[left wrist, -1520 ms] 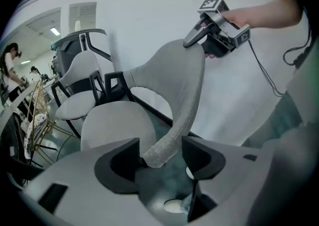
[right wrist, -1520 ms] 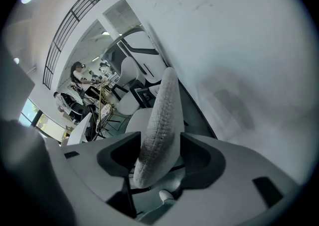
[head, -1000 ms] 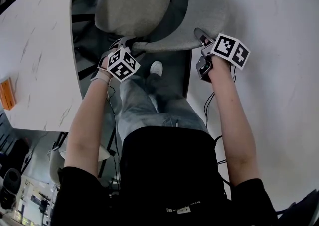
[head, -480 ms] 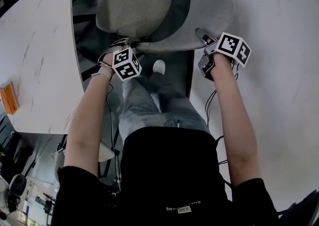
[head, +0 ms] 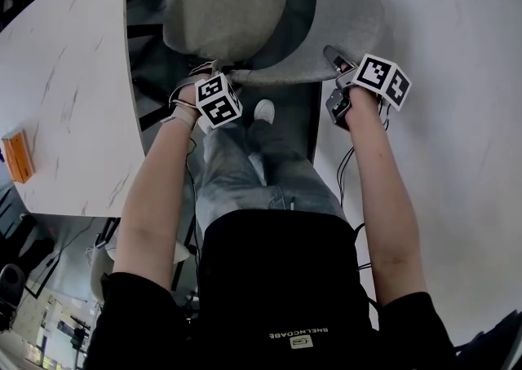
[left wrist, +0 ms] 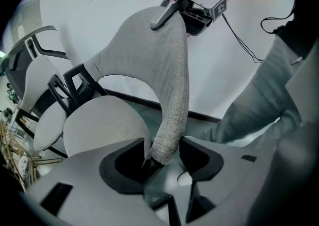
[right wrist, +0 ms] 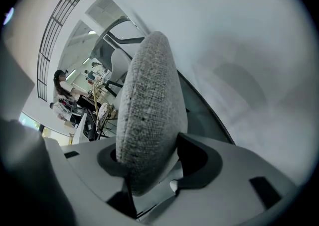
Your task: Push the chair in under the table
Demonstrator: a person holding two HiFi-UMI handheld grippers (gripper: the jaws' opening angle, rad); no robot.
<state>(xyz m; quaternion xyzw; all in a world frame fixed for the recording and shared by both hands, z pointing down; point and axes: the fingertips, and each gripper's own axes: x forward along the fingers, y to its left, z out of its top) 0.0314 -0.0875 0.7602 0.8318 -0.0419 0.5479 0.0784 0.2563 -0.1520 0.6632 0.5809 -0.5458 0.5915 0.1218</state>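
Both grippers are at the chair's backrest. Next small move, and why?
Probably let the left gripper finish closing on its end of the backrest: its jaws are closing with that end between them, not clearly pinched, while the right gripper clamps the other end. Do this before any push toward the table.

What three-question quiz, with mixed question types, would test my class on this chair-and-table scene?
1. True or false: the chair's seat lies fully hidden under the table.
2. What stands between the jaws of the right gripper? A a cup; B the backrest; C a book.
3. Fill in: an ___ object lies on the table.
Key: 1 false; 2 B; 3 orange.
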